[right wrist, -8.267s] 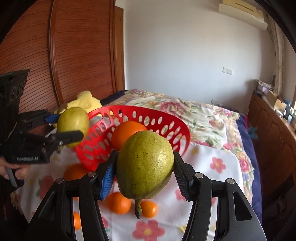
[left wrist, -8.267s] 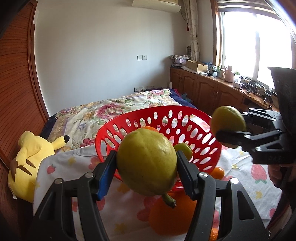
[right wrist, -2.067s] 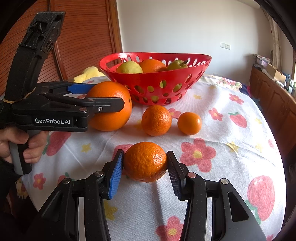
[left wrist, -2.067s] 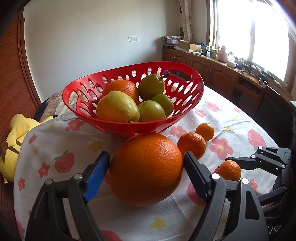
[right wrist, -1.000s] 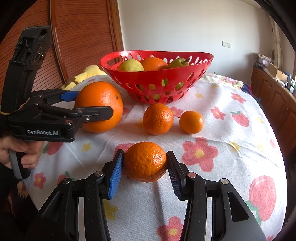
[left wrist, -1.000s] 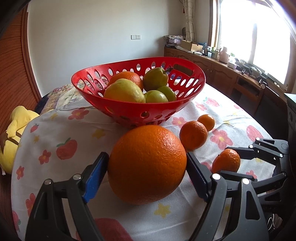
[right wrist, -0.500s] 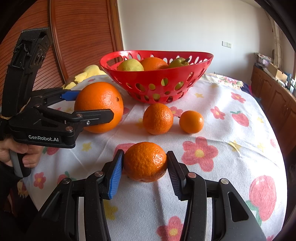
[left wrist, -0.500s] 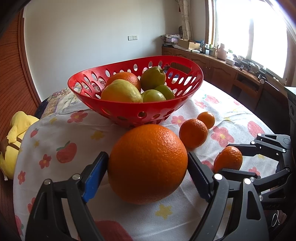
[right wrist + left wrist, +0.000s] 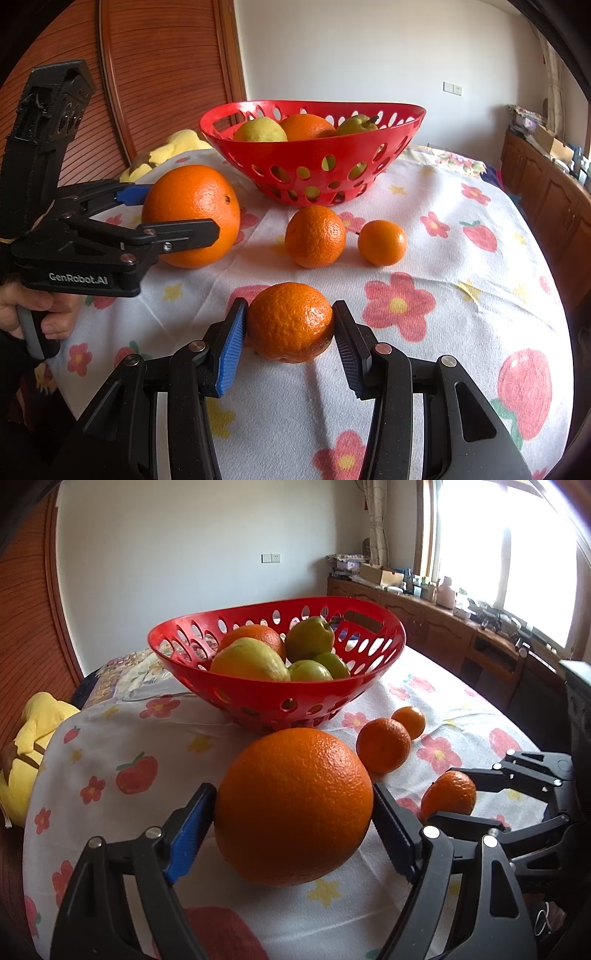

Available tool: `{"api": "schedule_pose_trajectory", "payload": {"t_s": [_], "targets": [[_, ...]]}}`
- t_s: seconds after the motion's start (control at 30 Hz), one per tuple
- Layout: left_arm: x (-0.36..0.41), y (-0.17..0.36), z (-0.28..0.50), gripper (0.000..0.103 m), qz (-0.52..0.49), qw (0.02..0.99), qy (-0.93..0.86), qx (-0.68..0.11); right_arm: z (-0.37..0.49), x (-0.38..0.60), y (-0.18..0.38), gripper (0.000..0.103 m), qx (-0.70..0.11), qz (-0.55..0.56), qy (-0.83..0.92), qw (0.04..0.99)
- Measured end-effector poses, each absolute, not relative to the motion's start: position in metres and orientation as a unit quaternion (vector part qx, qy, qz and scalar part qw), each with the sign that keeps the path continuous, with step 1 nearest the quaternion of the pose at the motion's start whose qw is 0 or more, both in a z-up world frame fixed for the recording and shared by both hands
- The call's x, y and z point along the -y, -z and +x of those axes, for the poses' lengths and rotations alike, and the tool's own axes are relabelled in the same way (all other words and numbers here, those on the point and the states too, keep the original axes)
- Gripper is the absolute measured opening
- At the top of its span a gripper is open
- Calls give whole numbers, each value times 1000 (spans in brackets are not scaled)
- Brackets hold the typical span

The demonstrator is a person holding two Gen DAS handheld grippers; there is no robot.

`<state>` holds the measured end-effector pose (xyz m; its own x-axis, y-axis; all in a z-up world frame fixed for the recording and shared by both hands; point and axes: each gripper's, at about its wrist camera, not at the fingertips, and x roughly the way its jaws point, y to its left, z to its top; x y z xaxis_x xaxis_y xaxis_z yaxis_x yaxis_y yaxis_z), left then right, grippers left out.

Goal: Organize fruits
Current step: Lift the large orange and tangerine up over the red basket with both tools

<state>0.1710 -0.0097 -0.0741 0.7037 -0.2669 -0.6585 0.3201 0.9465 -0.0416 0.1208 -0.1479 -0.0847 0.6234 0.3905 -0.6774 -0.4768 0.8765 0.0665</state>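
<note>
My left gripper point(image 9: 293, 825) is shut on a large orange point(image 9: 293, 805), held just above the flowered cloth; it also shows in the right wrist view point(image 9: 192, 216). My right gripper point(image 9: 290, 334) is shut on a small mandarin point(image 9: 290, 321), low over the cloth, also seen in the left wrist view point(image 9: 448, 794). A red perforated basket point(image 9: 295, 696) stands behind, holding an orange, a yellow pear and several green pears. Two more mandarins point(image 9: 314, 236) point(image 9: 382, 242) lie on the cloth in front of the basket.
The round table has a white cloth with flowers and strawberries point(image 9: 443, 295). A yellow plush toy point(image 9: 33, 746) lies off the left edge. A bed is behind the basket, wooden cabinets point(image 9: 461, 638) run under the window at right, and a wooden wardrobe point(image 9: 155, 74) stands at left.
The large orange in my left gripper has risen slightly off the cloth and come a little nearer the basket. My right gripper and its mandarin have hardly moved.
</note>
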Motion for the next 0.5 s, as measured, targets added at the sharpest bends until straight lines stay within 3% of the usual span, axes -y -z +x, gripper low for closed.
{"api": "schedule_pose_trajectory", "payload": {"t_s": [0.5], "targets": [[1,16,148,83,16,940,182,-289,120,153,81,47,-353,-53,-228,906]]}}
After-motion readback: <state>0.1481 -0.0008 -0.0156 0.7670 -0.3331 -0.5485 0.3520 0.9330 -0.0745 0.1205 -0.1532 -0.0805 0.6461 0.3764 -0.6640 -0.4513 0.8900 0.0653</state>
